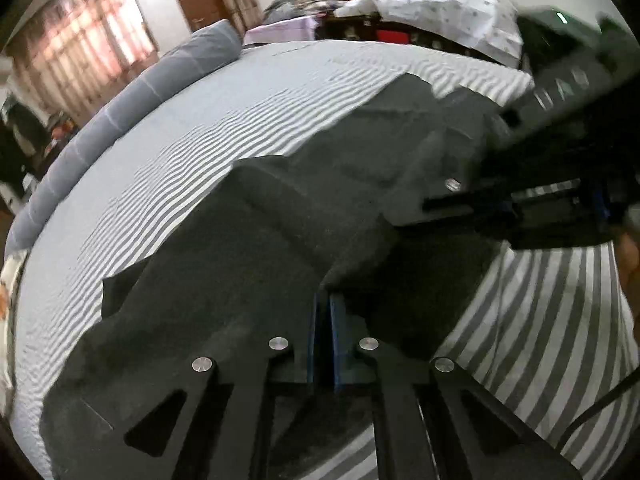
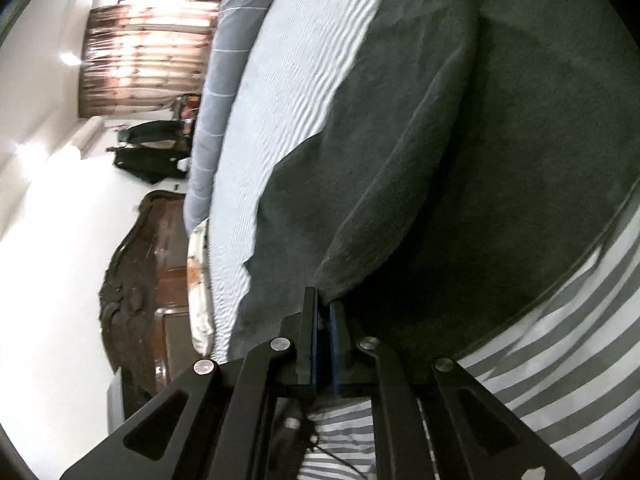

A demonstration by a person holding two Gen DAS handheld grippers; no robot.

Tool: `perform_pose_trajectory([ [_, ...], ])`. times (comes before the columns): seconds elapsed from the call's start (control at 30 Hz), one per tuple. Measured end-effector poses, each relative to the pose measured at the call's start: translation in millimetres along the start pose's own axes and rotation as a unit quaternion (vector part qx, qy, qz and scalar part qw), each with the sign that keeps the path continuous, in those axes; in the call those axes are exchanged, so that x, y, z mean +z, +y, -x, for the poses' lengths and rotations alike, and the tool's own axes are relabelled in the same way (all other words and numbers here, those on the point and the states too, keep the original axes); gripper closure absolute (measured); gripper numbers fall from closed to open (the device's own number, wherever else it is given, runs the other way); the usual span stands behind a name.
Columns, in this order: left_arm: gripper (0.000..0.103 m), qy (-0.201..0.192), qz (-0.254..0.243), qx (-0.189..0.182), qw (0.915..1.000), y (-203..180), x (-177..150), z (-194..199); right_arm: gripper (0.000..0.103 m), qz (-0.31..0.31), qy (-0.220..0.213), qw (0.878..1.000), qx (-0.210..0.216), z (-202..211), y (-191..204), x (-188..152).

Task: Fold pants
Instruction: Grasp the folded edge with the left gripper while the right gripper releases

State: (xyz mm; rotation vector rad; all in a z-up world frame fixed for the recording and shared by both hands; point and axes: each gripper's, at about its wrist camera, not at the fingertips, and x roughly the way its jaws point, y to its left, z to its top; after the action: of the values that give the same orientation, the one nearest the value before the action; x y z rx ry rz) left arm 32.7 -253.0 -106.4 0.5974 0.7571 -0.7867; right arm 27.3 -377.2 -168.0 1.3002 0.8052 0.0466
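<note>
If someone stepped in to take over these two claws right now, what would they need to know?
Left claw: shut on an edge of the dark pants.
Right claw: closed on a fold of the same pants; it also shows in the left view, pinching the cloth.
The pants lie spread on the striped bedsheet, with one layer already lapped over another.
Done: both edges are gripped.
Left: probably carry the held edges across, flatten, and finish folding.
</note>
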Motion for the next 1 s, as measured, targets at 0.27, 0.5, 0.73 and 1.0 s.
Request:
perform_pose_trajectory([
  [0.27,0.098,-0.013,0.035,-0.017,0.9992,20,8,11,0.072,-0.044,-0.083,0.995,-0.036,30,-34,50],
  [0.5,0.098,-0.010,0.045,-0.029,0.9985,24,7,9,0.087,-0.063,-0.118,0.989,-0.057,33,-41,104],
  [0.73,0.098,-0.008,0.073,-0.047,0.9961,36,2,5,0.095,0.018,-0.112,0.990,-0.079,12,13,138],
  [1.0,0.098,0.001,0.119,-0.063,0.9909,52,-5,-3,0.069,0.105,-0.064,0.989,-0.085,-68,95,172],
])
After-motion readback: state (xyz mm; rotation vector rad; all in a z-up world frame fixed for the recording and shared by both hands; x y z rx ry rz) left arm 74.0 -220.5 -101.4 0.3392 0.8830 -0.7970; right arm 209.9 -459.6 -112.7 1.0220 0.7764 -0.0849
